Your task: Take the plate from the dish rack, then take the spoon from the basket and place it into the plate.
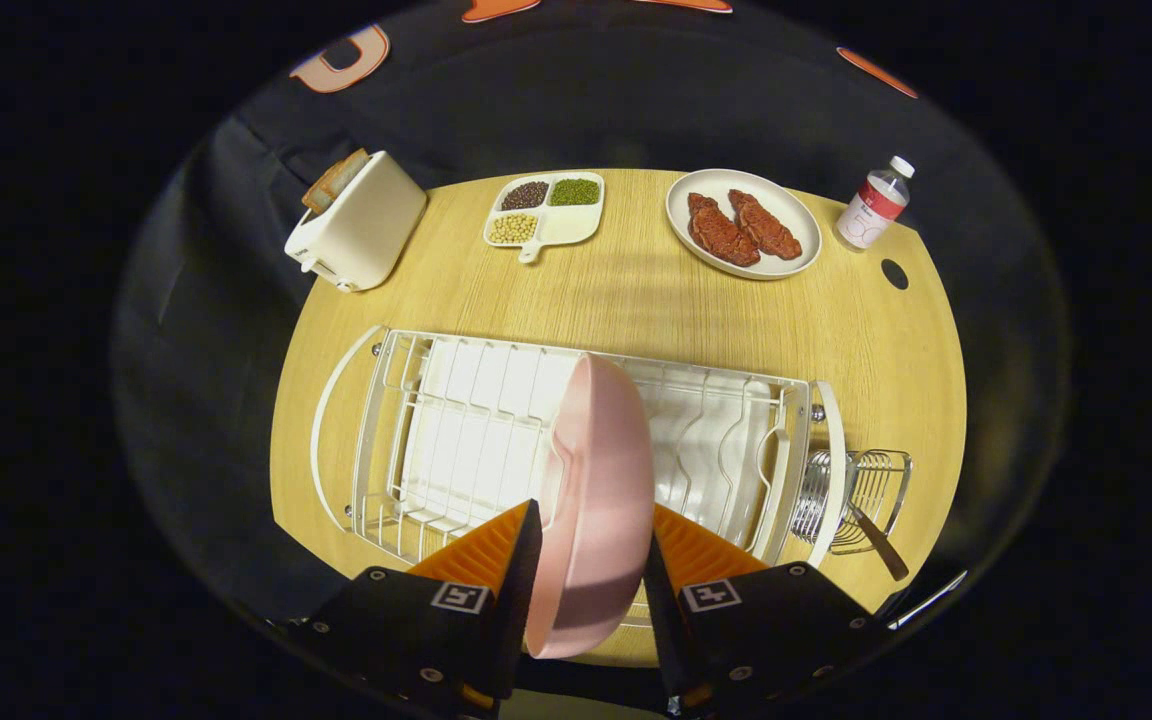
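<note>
Wooden desk [636, 300] carries a white rack [456, 430], where the pink plate [596, 480] stands on edge between the fingers of the hand-held gripper [586, 560], both pressing its sides. Right of the rack, a spoon [871, 535] sits in the wire basket [861, 495].

Staged kitchen booth: wooden table [636, 300] with dish rack [456, 430], toaster [361, 230], plated meat [744, 235], black cloth wall.

Light wooden table [636, 300] with rounded corners and a small round hole near its far right corner, black cloth wall [636, 110] behind, dark surroundings, bright light from above
</note>
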A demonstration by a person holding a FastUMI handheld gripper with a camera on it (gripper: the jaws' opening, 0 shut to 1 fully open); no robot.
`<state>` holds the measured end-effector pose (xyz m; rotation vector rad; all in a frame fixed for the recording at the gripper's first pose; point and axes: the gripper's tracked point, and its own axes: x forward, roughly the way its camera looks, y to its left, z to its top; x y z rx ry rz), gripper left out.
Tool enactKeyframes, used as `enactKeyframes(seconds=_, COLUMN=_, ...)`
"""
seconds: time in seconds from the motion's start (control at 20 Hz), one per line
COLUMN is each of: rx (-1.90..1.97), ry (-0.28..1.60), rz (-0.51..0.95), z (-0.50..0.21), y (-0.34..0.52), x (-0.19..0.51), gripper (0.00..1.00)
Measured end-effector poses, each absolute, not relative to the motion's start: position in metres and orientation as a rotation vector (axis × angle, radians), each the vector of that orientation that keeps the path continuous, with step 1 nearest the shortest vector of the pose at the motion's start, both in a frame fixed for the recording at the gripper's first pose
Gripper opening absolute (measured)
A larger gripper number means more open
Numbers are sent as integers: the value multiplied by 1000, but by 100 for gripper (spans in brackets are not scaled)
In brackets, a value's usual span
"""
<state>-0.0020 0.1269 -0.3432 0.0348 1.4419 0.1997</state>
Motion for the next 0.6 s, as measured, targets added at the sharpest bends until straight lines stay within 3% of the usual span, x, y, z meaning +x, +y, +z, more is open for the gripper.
enactKeyframes(seconds=0.35, rx=12, ry=1495, rz=73, z=-360, y=121, x=-10, gripper=39)
enactKeyframes(seconds=0.6, rx=33, ry=1380, rz=-8, z=-342, y=106, x=6, gripper=32)
